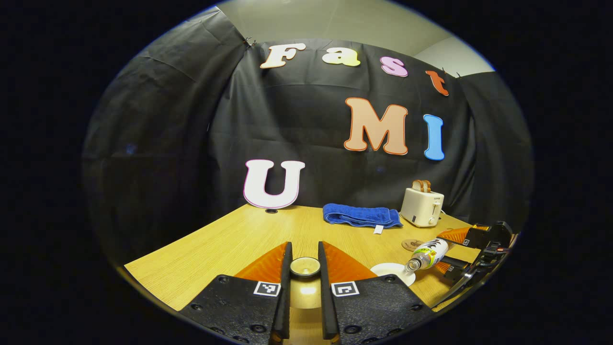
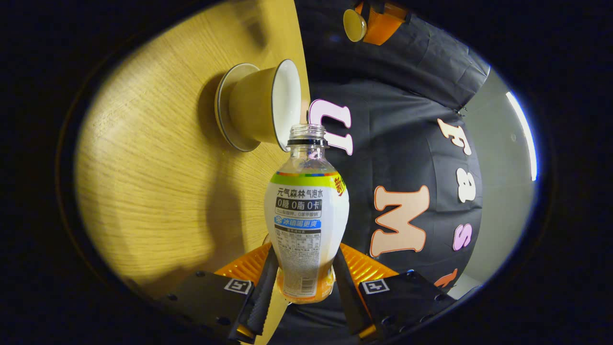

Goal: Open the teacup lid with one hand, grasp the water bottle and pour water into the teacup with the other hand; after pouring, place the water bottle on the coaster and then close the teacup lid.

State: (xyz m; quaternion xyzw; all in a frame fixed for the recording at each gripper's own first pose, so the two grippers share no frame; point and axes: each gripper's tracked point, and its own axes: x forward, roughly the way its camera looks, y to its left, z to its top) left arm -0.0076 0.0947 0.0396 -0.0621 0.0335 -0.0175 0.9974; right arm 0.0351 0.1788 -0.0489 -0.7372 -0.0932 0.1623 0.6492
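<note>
A: Logging the left gripper view first, left to right. My left gripper [image 1: 304,268] has both fingers clamped on the teacup lid [image 1: 305,266], a small round lid with a glossy dark top and a pale rim, held above the wooden table [image 1: 215,244]. The tabletop is light, straight-grained wood.

B: And further right?

A: One blue towel [image 1: 361,215], soft terry, folded long, at the back of the table. Beside it one cream toaster [image 1: 422,206], boxy with rounded corners, bread standing in its slot. In front of the toaster, one round brown coaster [image 1: 412,244], flat on the table. Nearer me, the teacup [image 1: 392,272], its white inside open. The water bottle [image 1: 427,255] is tilted mouth-down, its neck just over the cup's rim, carried by my right gripper [image 1: 448,254].

B: Confirm from the right gripper view?

A: The view is rolled, so the table sits left. One teacup [image 2: 261,105], smooth yellow outer wall, white inside, standing on a pale saucer [image 2: 221,112]. One water bottle [image 2: 306,215]: clear plastic, uncapped, threaded neck, white wrap label with a green band, waisted near the base. Its mouth is at the cup's rim. My right gripper [image 2: 304,280] has both fingers pressed on the bottle's lower body. Upper right, the left gripper [image 2: 371,21] with the lid [image 2: 354,25].
</note>
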